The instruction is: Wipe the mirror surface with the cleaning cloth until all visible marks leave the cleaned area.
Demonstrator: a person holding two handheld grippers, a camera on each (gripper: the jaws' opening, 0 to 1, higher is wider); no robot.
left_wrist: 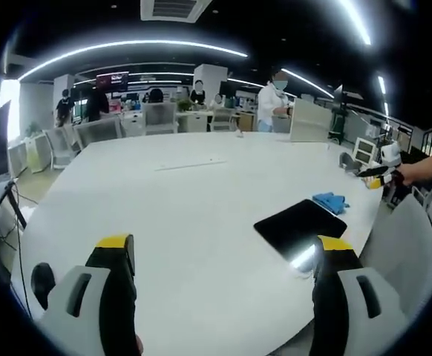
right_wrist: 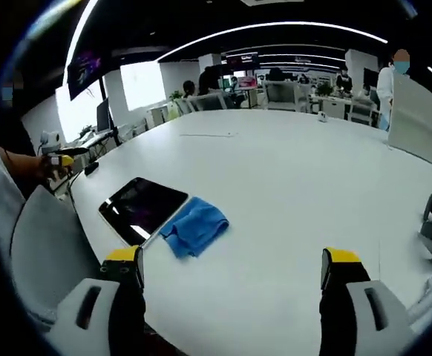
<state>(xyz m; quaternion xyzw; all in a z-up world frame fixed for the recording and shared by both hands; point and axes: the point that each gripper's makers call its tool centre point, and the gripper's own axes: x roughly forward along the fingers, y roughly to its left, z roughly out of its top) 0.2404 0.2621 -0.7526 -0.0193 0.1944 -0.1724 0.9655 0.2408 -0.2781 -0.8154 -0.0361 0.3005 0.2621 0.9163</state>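
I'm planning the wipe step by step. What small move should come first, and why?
Probably lower the open right gripper toward the blue cloth to grasp it: the cloth lies loose beside the mirror, and both grippers are empty.

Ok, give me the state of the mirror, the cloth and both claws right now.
mirror: lying flat on the white table, untouched
cleaning cloth: crumpled beside the mirror's edge, not held
left claw: open, empty, above the table
right claw: open, empty, short of the cloth
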